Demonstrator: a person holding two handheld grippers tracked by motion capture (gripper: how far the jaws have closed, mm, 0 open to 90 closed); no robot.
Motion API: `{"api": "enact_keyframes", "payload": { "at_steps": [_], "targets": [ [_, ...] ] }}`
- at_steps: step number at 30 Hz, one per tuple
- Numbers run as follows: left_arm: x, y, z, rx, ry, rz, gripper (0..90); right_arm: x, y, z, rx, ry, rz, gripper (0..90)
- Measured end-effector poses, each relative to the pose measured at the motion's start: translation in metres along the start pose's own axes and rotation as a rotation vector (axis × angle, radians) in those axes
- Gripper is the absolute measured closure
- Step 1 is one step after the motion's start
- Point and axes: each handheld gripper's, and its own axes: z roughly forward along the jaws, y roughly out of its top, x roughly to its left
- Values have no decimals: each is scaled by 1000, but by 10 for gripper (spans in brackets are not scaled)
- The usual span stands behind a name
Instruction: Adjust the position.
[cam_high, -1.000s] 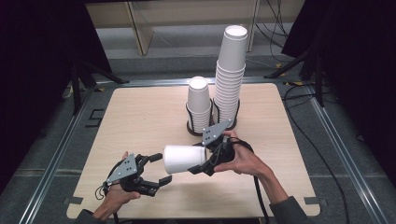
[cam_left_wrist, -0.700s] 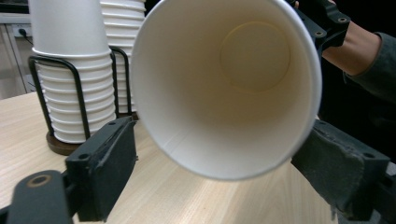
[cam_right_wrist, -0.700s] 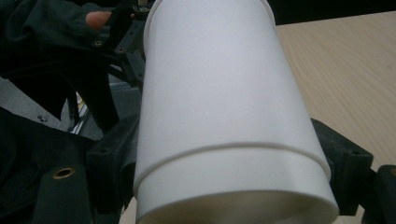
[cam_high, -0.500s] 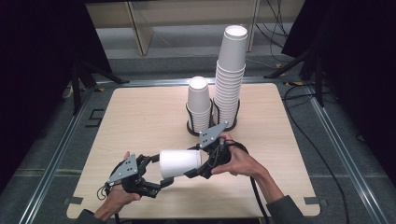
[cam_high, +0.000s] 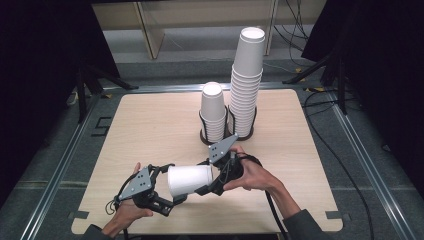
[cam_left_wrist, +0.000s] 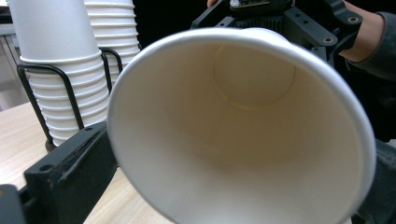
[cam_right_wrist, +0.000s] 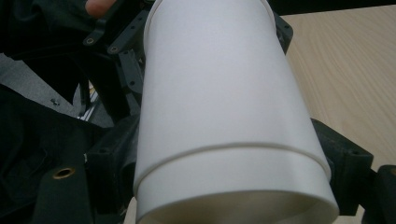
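Observation:
A white paper cup lies on its side above the table's near edge, its mouth toward my left gripper. My right gripper is shut on the cup's base end, with one black jaw on either side of the cup. My left gripper's jaws have just been opening and now stand wide, with the rim end of the cup between them. In the left gripper view I look straight into the cup's open mouth; one jaw sits beside the rim at lower left, the other is hidden.
Two stacks of white cups stand in black wire holders mid-table: a short stack and a tall stack to its right. The wooden table has bare room on the left. Cables trail at the right.
The right gripper has carried the cup leftward and nearer, up to the left gripper. The left gripper's jaws have spread apart around the cup's mouth.

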Motion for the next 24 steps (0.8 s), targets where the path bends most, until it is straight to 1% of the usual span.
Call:
{"api": "enact_keyframes", "payload": {
  "at_steps": [2, 3, 4, 5, 7, 9, 11, 12, 14, 15, 16, 17, 18, 19, 20, 21, 22, 23, 24],
  "targets": [
    [0, 0, -1, -6, -12, 24, 11, 1, 0, 2, 4, 4, 2, 222],
    [0, -1, -2, -17, -15, 35, 20, 1, 0, 3, 3, 4, -2, 222],
    [-1, 0, -2, -20, -13, 38, 22, 1, 0, 3, 3, 8, -2, 222],
    [-1, 0, -3, -22, -12, 42, 21, 1, 0, 4, 5, 16, 9, 221],
    [0, 0, -3, -17, -20, 37, 28, 1, 1, 4, 7, 13, -1, 222],
    [2, 0, -4, 8, -35, 36, 38, 1, 0, 4, 9, 11, -6, 223],
    [2, 1, -4, 17, -38, 39, 45, 1, -1, 4, 10, 8, -5, 223],
    [2, 1, -4, 22, -42, 39, 48, 1, -1, 5, 16, 21, 12, 224],
    [2, 2, -5, 26, -48, 40, 58, 1, -2, 5, 20, 23, 10, 225],
    [2, 2, -5, 26, -49, 41, 62, 0, -2, 4, 16, 15, -3, 225],
    [2, 3, -5, 29, -50, 44, 66, 1, -2, 4, 24, 23, 21, 226],
    [2, 3, -5, 32, -54, 45, 71, 0, -3, 4, 23, 34, 22, 226],
    [3, 4, -6, 33, -59, 43, 77, 0, -3, 4, 20, 35, 21, 227],
    [3, 4, -6, 20, -65, 41, 83, -1, -4, 3, 19, 40, 24, 226],
    [2, 5, -7, 25, -62, 42, 87, -1, -4, 3, 14, 46, 27, 226],
    [2, 6, -7, 20, -65, 46, 91, -1, -5, 2, 9, 47, 26, 223],
    [1, 7, -7, 21, -67, 51, 97, -2, -5, 2, -1, 40, 14, 217],
    [1, 7, -8, 21, -69, 57, 102, -2, -5, 2, -6, 54, 28, 214],
    [1, 7, -8, 17, -71, 57, 106, -3, -6, 1, -10, 55, 27, 213]
  ]
}}
